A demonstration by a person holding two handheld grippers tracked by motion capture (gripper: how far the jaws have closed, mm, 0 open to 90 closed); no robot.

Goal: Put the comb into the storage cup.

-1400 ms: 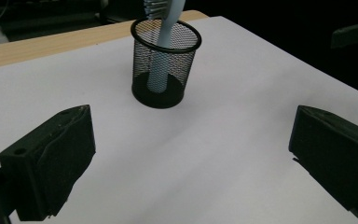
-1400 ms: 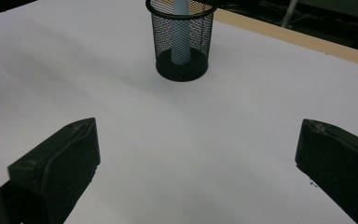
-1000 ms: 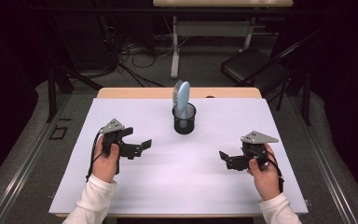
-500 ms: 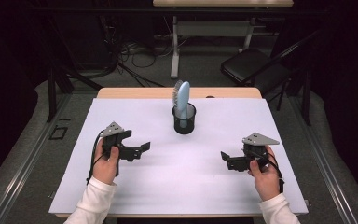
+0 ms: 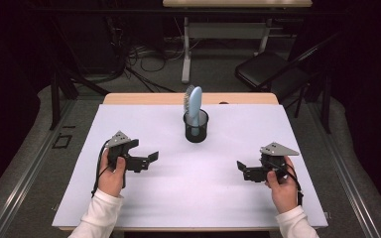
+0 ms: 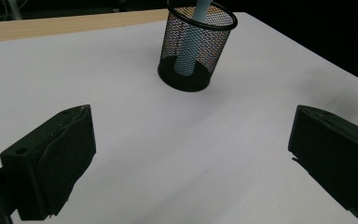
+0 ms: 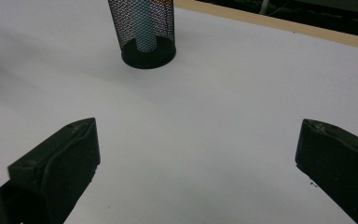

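A black mesh cup (image 5: 196, 127) stands upright near the middle back of the white table top (image 5: 188, 198), with a light blue hairbrush (image 5: 194, 105) standing in it, head up. The cup (image 6: 196, 46) lies ahead of the left gripper's jaws, and the cup (image 7: 145, 29) also stands ahead of the right gripper's jaws. My left gripper (image 5: 149, 159) is held low at the table's left, open and holding nothing. My right gripper (image 5: 242, 170) is at the table's right, open and holding nothing. Both point inward toward the middle.
The wooden table edge (image 5: 144, 98) shows behind the white sheet. Beyond the table are a folding chair (image 5: 270, 69), a desk frame and cables on the floor. Bare white surface lies between the two grippers.
The left gripper has shifted slightly downward and toward the front of the table. The right gripper has barely moved. The cup and brush stay put.
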